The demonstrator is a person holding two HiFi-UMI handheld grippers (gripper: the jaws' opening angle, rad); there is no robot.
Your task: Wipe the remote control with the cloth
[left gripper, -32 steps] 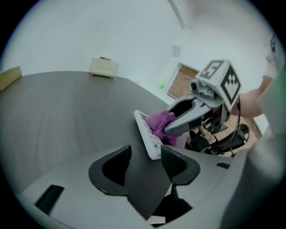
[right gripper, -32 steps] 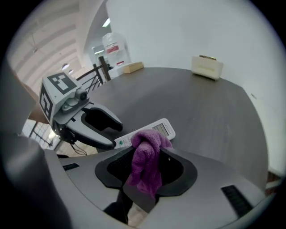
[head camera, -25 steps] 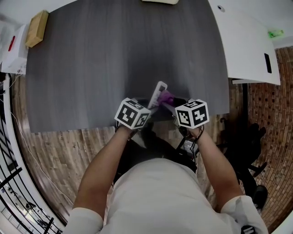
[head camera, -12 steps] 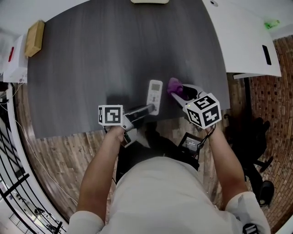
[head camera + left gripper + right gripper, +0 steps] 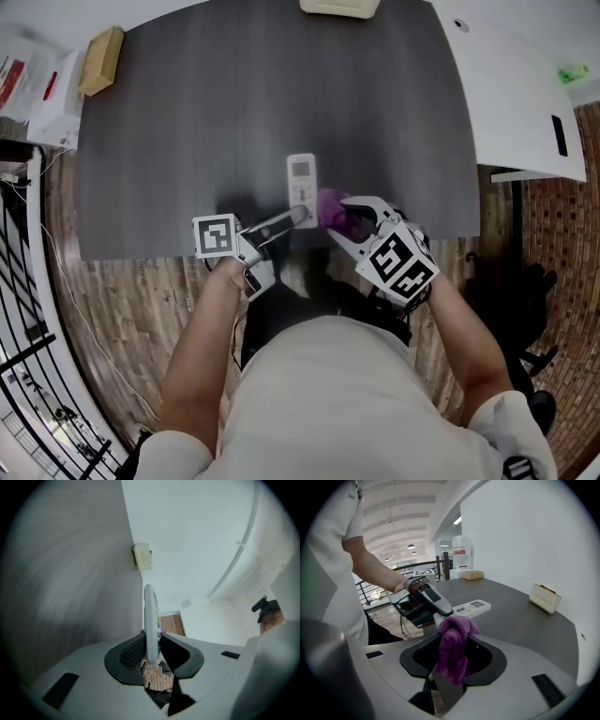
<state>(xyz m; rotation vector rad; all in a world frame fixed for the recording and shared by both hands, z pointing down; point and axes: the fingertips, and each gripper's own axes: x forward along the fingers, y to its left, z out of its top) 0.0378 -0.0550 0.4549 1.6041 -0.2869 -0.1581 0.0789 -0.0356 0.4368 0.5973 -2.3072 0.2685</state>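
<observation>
Now my left gripper (image 5: 293, 218), fingers just closed on the near end of the remote control (image 5: 301, 178), holds it over the worktop (image 5: 187, 112). My right gripper (image 5: 339, 217) pinches the purple cloth (image 5: 329, 206) just beside it. I'd wipe lengthwise, pressing lightly.

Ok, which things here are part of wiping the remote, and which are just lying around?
In use: remote control, left tool just closed on its near end; purple cloth in the right tool.
Lying about: wooden block, cream box, white carton.
</observation>
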